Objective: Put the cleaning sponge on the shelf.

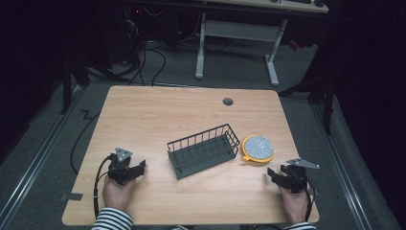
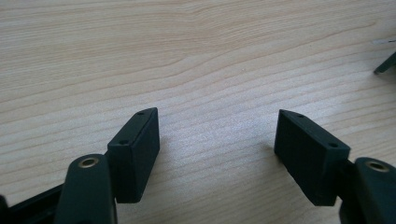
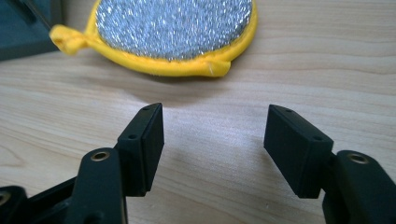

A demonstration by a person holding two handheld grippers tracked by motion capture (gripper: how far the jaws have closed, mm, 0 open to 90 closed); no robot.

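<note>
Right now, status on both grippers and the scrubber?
Left gripper open, empty. Right gripper open, just short of the yellow-rimmed scrubber. Scrubber flat beside the wire basket. Path clear.

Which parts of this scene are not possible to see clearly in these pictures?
- Wire basket: high view, its floor is too dark to tell if anything lies inside.
- Scouring pad: right gripper view, its far side is cut off by the top edge; its underside is hidden against the table.
- Dark corner: left gripper view, cut off by the right edge, so unidentifiable.
</note>
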